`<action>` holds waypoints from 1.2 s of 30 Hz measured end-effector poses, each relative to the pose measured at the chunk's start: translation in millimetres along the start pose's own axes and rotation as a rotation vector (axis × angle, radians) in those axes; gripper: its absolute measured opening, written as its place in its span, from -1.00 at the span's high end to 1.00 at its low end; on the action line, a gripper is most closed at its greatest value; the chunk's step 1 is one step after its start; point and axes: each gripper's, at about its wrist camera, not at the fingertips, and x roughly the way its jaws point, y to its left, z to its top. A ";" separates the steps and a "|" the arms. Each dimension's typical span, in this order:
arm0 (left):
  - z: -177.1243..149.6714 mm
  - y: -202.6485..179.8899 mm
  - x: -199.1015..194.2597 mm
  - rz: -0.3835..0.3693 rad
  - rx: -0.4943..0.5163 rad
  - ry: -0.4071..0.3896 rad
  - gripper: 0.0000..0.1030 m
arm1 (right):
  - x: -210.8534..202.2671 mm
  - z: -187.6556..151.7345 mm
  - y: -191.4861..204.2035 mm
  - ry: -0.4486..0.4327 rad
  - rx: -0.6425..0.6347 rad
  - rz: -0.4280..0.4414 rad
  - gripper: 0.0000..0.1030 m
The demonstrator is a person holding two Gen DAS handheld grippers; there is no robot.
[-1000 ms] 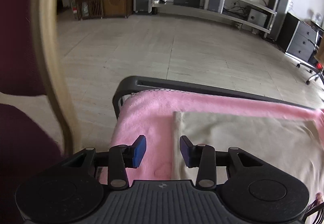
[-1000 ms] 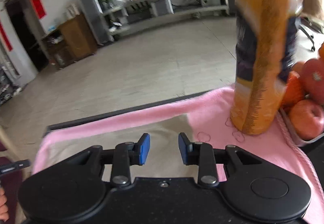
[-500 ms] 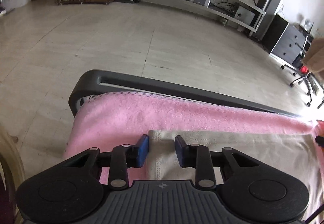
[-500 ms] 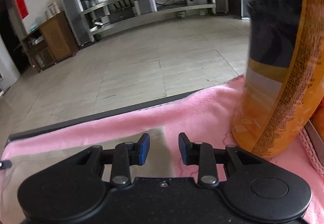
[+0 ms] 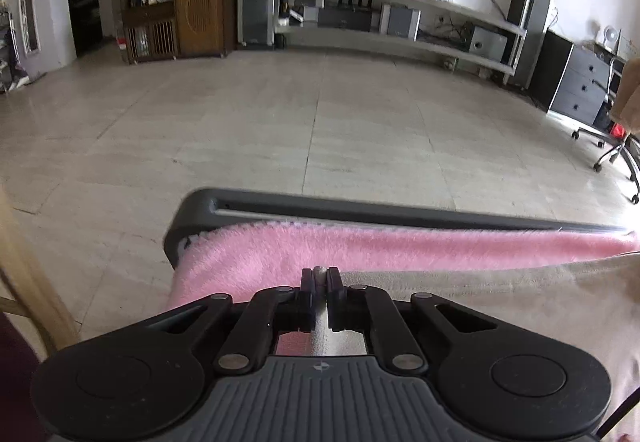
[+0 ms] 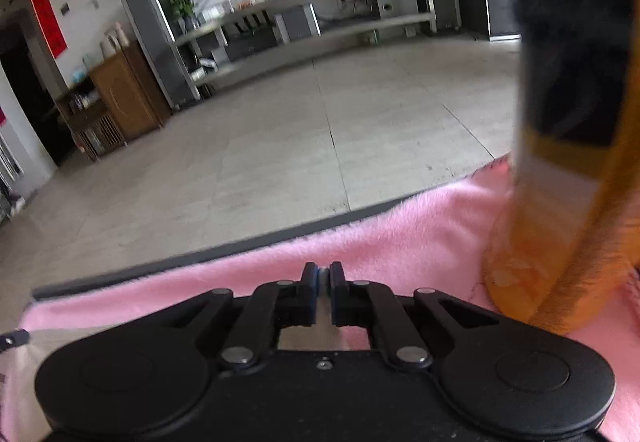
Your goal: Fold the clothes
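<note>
Left gripper [image 5: 320,276] and right gripper [image 6: 323,274], fingers pinching corners of beige garment [image 5: 500,306] on pink blanket [image 5: 400,248]

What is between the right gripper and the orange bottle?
Only bare pink blanket, seen in the right wrist view, lies between the right gripper and the bottle.

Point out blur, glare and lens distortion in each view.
Left wrist view: fisheye bends the shelf; glare washes the floor at right; beige garment fairly sharp. Right wrist view: orange bottle smeared and out of focus, table edge streaked.
</note>
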 end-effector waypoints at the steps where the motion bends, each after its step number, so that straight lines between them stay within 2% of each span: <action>1: 1.6 -2.4 -9.3 0.005 0.011 -0.014 0.90 | -6.1 0.9 1.0 -0.008 -0.002 0.006 0.89; 7: 4.6 -13.9 -78.7 0.020 0.057 -0.101 0.90 | -44.9 6.5 7.1 -0.052 -0.010 0.040 0.89; 12: -13.9 -18.0 -152.9 0.026 0.060 -0.171 0.90 | -127.0 9.8 13.2 -0.073 0.010 0.047 0.89; 16: -47.7 -12.1 -207.8 0.029 0.027 -0.157 0.90 | -195.7 -3.3 17.7 -0.065 0.030 0.068 0.90; 22: -131.4 -4.2 -267.1 0.042 0.004 -0.048 0.90 | -270.9 -72.3 7.0 0.039 0.062 0.085 0.90; 25: -179.6 0.1 -285.6 0.074 -0.015 0.000 0.90 | -290.8 -120.0 -3.4 0.083 0.082 0.078 0.90; 29: -221.4 3.4 -290.3 0.118 -0.060 0.055 0.90 | -295.6 -179.5 -23.0 0.142 0.149 0.069 0.90; 33: -235.4 -6.7 -294.3 0.159 -0.001 0.034 0.90 | -293.4 -213.5 -36.6 0.142 0.177 0.063 0.90; 36: -235.8 -6.3 -308.0 0.145 -0.018 -0.022 0.90 | -299.5 -218.0 -44.7 0.097 0.214 0.087 0.90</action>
